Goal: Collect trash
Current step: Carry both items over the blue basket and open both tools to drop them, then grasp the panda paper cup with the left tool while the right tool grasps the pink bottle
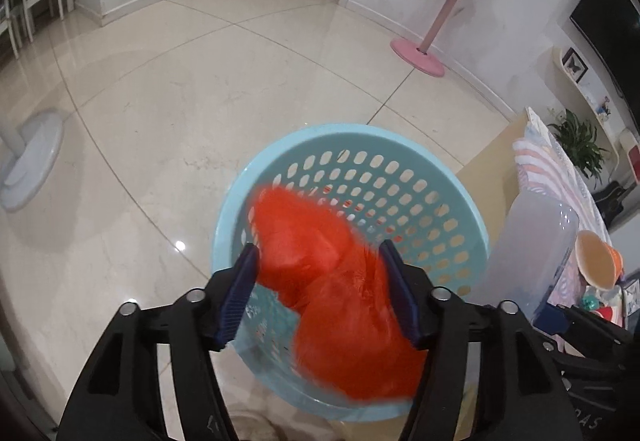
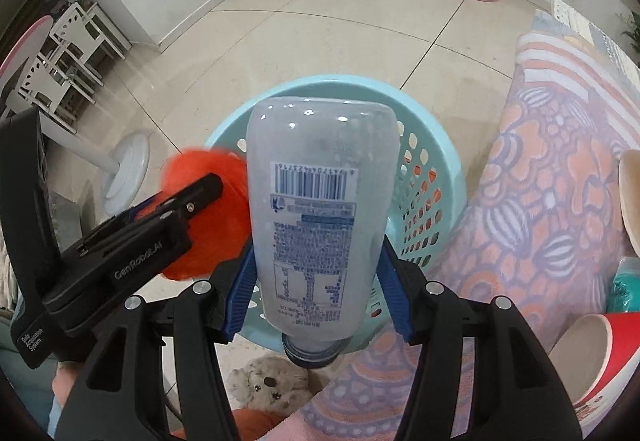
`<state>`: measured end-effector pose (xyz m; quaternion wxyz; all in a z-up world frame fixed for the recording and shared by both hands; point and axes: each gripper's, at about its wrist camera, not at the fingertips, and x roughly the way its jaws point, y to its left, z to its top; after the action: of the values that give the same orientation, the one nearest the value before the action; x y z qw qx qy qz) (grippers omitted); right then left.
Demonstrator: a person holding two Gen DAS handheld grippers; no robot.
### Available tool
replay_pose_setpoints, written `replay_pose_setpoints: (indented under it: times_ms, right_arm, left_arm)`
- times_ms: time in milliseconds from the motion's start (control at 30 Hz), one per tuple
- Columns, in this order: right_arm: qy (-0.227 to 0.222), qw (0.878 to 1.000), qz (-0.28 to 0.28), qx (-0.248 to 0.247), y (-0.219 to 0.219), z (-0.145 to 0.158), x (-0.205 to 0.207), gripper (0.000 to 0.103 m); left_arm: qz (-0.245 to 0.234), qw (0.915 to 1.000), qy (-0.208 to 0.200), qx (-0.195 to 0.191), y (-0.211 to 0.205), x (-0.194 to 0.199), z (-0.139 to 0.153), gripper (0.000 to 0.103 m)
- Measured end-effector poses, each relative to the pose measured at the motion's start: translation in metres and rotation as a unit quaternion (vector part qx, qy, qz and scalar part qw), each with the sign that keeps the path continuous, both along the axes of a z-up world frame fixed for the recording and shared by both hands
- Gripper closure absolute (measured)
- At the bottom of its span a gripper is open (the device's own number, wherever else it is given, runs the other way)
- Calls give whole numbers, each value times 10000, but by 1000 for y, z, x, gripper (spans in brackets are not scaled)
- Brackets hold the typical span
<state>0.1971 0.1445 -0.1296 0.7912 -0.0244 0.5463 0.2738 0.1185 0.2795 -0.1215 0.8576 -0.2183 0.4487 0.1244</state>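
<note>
Cream floor tiles (image 1: 168, 89) fill most of both views, and on them stands a round light-blue basket (image 1: 404, 145) with many oval holes in its wall. Just beside the basket on the right is a surface covered with a patterned cloth (image 2: 532, 177) in pink and purple. On this cloth, at the right edge of the right wrist view, lies a red paper cup (image 2: 592, 357) on its side.

Above the basket opening the left gripper (image 1: 318, 261) is wide open. A crumpled orange plastic bag (image 1: 340, 281) is between its blue pads (image 1: 236, 305) and reaches forward over the basket. The bag is blurred. It seems to touch the right pad, but I cannot tell if the pads press it at all.

The right gripper (image 2: 316, 261) is closed on a translucent plastic bottle (image 2: 316, 201), with one blue pad on each side of the body. The bottle points away from the camera, bottom forward, with its neck near the camera and its printed label with barcode facing up. It hangs over the basket rim.

Below the bottle neck, a small plush bear (image 2: 268, 385) lies on the floor.
</note>
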Motion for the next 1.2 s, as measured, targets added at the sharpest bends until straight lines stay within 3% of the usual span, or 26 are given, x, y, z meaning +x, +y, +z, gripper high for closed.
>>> replay_pose_setpoints:
  times_ms: [100, 367, 567, 767, 900, 1033, 1200]
  right_arm:
    - [-114, 9999, -26, 10, -8, 7, -6, 41]
    - [-263, 9992, -179, 227, -32, 26, -21, 41]
    - [-1053, 9932, -306, 386, -68, 68, -52, 41]
    - [-1796, 9790, -816, 512, -136, 105, -82, 40]
    - [-2072, 9688, -1249, 545, -192, 121, -94, 37]
    - [-2361, 9563, -1686, 372, -254, 125, -105, 32]
    - [-2521, 9442, -2119, 106, -323, 121, -112, 29]
  left_arm:
    - [14, 10000, -48, 17, 0, -4, 3, 36]
    - [-57, 9994, -321, -93, -10, -13, 23, 35]
    - [-296, 9962, -814, -82, -37, -31, 67, 35]
    - [-855, 9896, -1153, -22, -95, -40, 102, 34]
    - [-1357, 9832, -1222, 51, -145, -36, 113, 25]
    - [-1864, 9759, -1119, 191, -201, -27, 109, 15]
    - [-2320, 9684, -822, 412, -255, -18, 90, 13]
